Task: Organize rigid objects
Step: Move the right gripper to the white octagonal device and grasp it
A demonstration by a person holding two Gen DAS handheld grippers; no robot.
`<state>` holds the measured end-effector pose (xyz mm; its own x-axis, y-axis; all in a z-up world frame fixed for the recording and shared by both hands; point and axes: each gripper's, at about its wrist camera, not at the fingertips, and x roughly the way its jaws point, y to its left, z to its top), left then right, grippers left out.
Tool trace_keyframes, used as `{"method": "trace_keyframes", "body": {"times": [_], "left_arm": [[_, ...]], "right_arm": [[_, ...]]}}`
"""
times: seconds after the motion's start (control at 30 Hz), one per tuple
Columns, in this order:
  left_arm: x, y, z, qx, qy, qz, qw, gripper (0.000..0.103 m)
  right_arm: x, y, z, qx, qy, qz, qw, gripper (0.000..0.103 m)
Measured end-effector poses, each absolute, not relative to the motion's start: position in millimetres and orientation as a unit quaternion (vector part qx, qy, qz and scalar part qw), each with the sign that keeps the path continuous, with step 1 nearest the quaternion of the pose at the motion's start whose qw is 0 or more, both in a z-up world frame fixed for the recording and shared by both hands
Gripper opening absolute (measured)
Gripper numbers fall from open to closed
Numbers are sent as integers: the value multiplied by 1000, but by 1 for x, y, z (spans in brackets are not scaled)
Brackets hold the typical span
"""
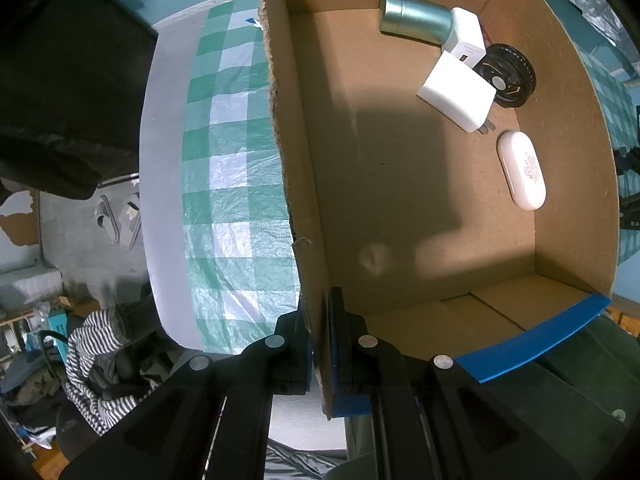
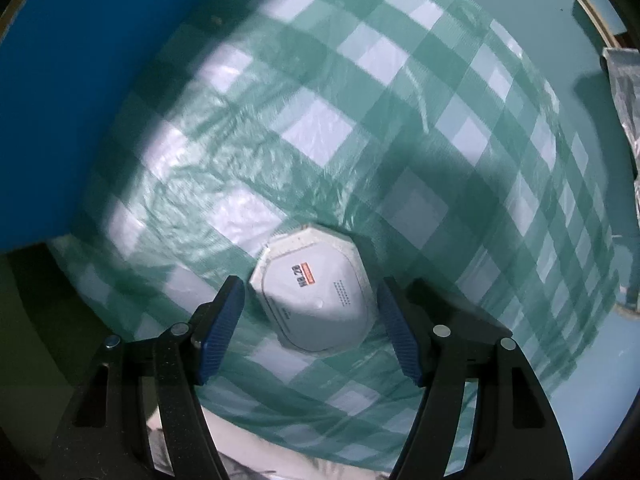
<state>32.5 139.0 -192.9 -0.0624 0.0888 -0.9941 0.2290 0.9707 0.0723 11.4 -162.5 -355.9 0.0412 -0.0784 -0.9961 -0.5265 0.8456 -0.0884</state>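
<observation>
Your left tool [image 1: 320,356] is clamped on the near wall of the cardboard box [image 1: 572,184], one pad outside and one inside, steadying it on the checked cloth [image 1: 224,184] that covers the surface; your right tool [image 2: 310,322] stands apart, its blue pads either side of the white octagonal case [image 2: 316,300] and not yet pressing on it, with a little cloth showing in the gap on the left and the right pad close beside the case.

Much of the sorting looks done; inside the box lie a green cylinder [image 1: 416,18], a white charger [image 1: 456,92] with its prongs showing, a second white block [image 1: 468,34] behind it, a black disc [image 1: 514,76] partly under the charger, and a white oval case [image 1: 522,170] near the far wall, all gathered toward one end with the floor nearest your left tool bare.

What is left, as far as you can see, is the octagonal case, lying flat on the cloth outside the box; no other loose object shows around it, though the right view covers only part of the surface.
</observation>
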Motion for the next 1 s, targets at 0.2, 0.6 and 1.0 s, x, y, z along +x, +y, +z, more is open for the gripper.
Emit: {"method": "trace_keyframes", "body": {"times": [0.2, 0.6, 1.0], "left_arm": [[32, 139, -193, 110, 727, -52, 676, 7], [33, 137, -195, 111, 728, -56, 674, 7], [32, 137, -196, 111, 729, -60, 673, 8]], "right_arm": [[7, -170, -363, -204, 674, 150, 693, 68], [27, -207, -353, -52, 684, 89, 723, 59], [39, -188, -360, -72, 683, 79, 723, 60]]}}
